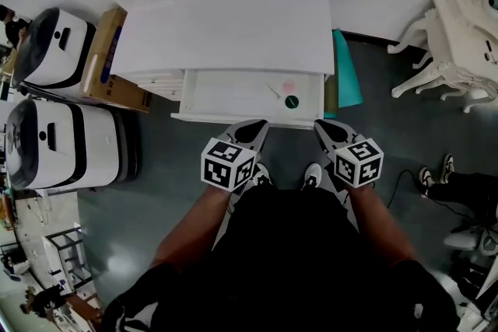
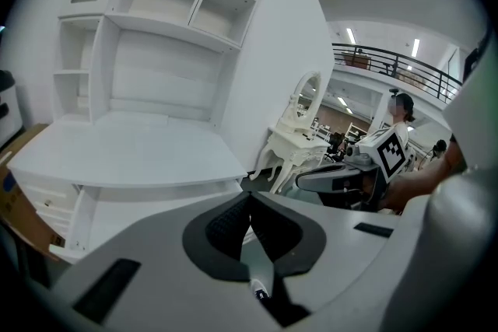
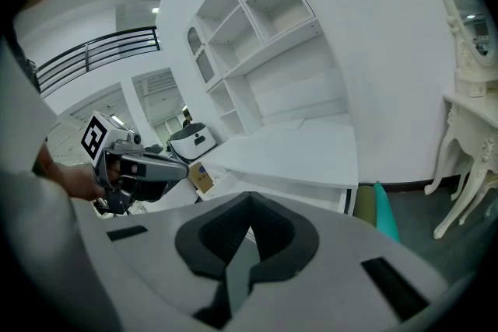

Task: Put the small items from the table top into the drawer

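Observation:
The white desk (image 1: 233,27) has its drawer (image 1: 233,93) pulled open toward me. Inside the drawer, at its right end, lie a small round green item (image 1: 291,101), a pale pink item (image 1: 289,86) and a thin stick (image 1: 274,92). My left gripper (image 1: 259,125) and right gripper (image 1: 321,127) sit side by side just in front of the drawer's front panel, tips close to its edge. Both stand shut with nothing between the pads. The left gripper view (image 2: 250,202) and the right gripper view (image 3: 249,202) each show jaws that meet at the tip.
Two white machines (image 1: 54,144) and a cardboard box (image 1: 109,62) stand left of the desk. A teal object (image 1: 345,70) leans at its right side. White ornate furniture (image 1: 459,35) and a seated person's legs (image 1: 459,186) are at the right. White shelves (image 2: 163,19) rise behind the desk.

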### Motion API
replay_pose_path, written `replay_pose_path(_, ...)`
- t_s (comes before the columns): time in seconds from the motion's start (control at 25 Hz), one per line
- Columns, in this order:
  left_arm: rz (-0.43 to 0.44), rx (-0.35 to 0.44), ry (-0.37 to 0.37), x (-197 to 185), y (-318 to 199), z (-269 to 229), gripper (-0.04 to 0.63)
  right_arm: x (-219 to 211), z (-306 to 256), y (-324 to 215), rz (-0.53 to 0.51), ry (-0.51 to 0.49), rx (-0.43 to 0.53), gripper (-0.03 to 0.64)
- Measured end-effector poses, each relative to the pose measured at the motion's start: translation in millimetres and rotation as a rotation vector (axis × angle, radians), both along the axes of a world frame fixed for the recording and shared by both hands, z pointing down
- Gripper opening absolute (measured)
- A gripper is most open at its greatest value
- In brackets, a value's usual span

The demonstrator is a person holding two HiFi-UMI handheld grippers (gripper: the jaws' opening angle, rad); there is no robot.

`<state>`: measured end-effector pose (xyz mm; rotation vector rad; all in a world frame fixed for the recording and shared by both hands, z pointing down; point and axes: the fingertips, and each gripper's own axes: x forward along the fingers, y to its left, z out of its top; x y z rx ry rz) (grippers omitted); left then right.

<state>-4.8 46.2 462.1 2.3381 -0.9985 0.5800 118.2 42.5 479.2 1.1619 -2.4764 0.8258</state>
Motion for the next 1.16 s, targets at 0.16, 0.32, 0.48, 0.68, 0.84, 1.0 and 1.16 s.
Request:
replay_pose_path(0.16,0.008,-0.004,-0.002,0.5,4.2,3.3,0.009,-0.8,0.4,3.2,-0.003,-0.002,0.003,0.025)
replay_pose_path(0.32,0.016,-0.001,-0.003,3.2,4.8,1.7,0.010,2.5,1.7,4.1,-0.001,-0.003,-0.005,0.025)
replay_pose_path(0.48,0.015,0.005,-0.002,4.0,5.0,-0.1,0.010,4.6,-0.3,4.0,-0.002,0.001,0.001,0.025)
replay_pose_path(0.68,0.017,0.004,-0.001,5.5,7.0,1.2,0.009,4.0,-2.4,3.7,-0.010,0.003,0.007,0.025)
replay_pose_path(0.84,0.017,0.004,-0.001,5.1,7.0,0.4,0.010,2.5,-3.8,3.3,-0.015,-0.001,0.006,0.025)
replay_pose_path(1.0,0.014,0.005,0.000,3.9,7.1,-0.7,0.009,1.7,-5.1,4.0,-0.015,-0.002,0.007,0.025)
replay_pose_path(1.16,0.012,0.005,0.001,3.4,9.5,0.0,0.009,0.6,-5.3,6.3,-0.019,-0.001,0.009,0.025)
